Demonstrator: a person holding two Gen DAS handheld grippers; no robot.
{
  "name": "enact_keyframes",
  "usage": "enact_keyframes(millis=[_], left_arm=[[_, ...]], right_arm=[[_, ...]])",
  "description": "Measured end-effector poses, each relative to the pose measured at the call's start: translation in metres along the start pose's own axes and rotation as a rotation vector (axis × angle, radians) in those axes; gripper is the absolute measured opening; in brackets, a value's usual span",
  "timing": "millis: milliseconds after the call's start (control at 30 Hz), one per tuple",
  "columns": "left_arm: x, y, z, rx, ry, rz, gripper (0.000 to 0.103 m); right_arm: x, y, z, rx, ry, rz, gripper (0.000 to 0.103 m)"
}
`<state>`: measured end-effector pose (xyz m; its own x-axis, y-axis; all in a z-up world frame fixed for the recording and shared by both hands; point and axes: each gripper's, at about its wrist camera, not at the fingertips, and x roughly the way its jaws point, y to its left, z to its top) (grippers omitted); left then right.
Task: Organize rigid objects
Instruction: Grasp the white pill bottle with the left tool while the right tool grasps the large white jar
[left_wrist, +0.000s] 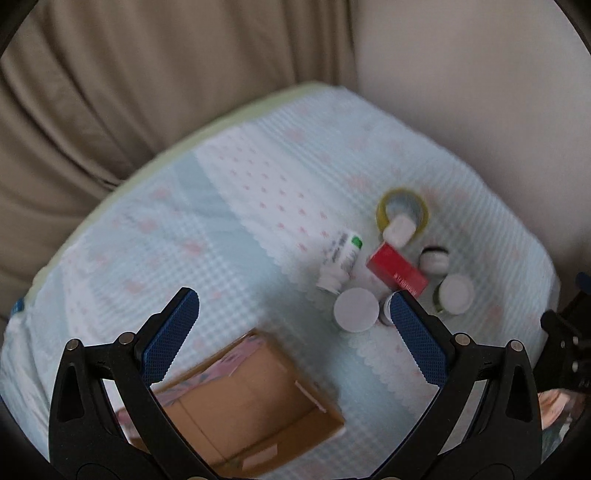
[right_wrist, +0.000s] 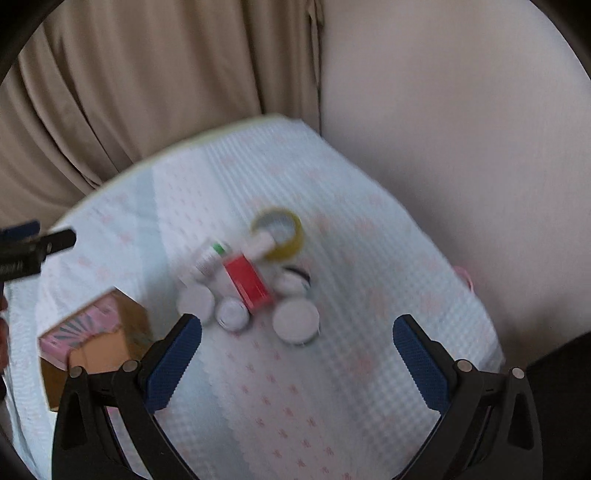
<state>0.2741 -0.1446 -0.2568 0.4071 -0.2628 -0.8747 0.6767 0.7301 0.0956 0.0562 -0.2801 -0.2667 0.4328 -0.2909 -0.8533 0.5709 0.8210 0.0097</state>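
A cluster of small rigid objects lies on a pale patterned cloth (left_wrist: 240, 192): a red box (left_wrist: 397, 271), a yellow tape roll (left_wrist: 402, 210), a white bottle with a green mark (left_wrist: 341, 260) on its side, and several white-lidded jars (left_wrist: 356, 309). An open cardboard box (left_wrist: 243, 402) sits near the left. My left gripper (left_wrist: 295, 306) is open and empty above the box and cloth. My right gripper (right_wrist: 297, 332) is open and empty, just short of the cluster; the red box (right_wrist: 247, 282), tape roll (right_wrist: 282, 232) and jars (right_wrist: 295, 319) show blurred ahead of it.
The cloth covers a small round-edged table with a pale green rim (left_wrist: 122, 181). A beige curtain (left_wrist: 147, 74) and a light wall (left_wrist: 480, 92) stand behind. The cardboard box (right_wrist: 99, 339) shows at the left of the right wrist view, with the other gripper's tip (right_wrist: 55, 240) above it.
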Motion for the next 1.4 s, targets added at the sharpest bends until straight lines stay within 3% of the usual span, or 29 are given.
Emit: enact_keyframes(millis=[433, 633, 767, 833, 933, 1000, 1267, 1400], left_arm=[[0.209, -0.044, 0.034, 0.189, 0.286, -0.031, 0.103], [0.26, -0.061, 0.027, 0.28, 0.355, -0.02, 0.099], [0.275, -0.066, 0.026, 0.297, 0.383, -0.032, 0.095], [0.28, -0.07, 0.026, 0.309, 0.395, -0.037, 0.09], [0.286, -0.077, 0.027, 0.33, 0.416, -0.041, 0.074], [0.29, -0.082, 0.026, 0.33, 0.436, -0.065, 0.05], [0.286, -0.101, 0.021, 0.35, 0.424, -0.035, 0.048], [0.264, -0.102, 0.026, 0.332, 0.39, -0.017, 0.048]], right_arm=[[0.154, 0.001, -0.018, 0.102, 0.269, -0.056, 0.103], [0.207, 0.008, -0.018, 0.081, 0.354, -0.093, 0.102], [0.229, 0.007, -0.018, 0.052, 0.391, -0.102, 0.099], [0.237, 0.007, -0.018, 0.038, 0.405, -0.096, 0.091], [0.25, 0.005, -0.019, 0.012, 0.44, -0.08, 0.079], [0.255, 0.006, -0.018, 0.015, 0.447, -0.042, 0.068], [0.264, 0.006, -0.02, -0.025, 0.461, -0.029, 0.067], [0.255, 0.0, -0.022, -0.026, 0.448, -0.025, 0.067]])
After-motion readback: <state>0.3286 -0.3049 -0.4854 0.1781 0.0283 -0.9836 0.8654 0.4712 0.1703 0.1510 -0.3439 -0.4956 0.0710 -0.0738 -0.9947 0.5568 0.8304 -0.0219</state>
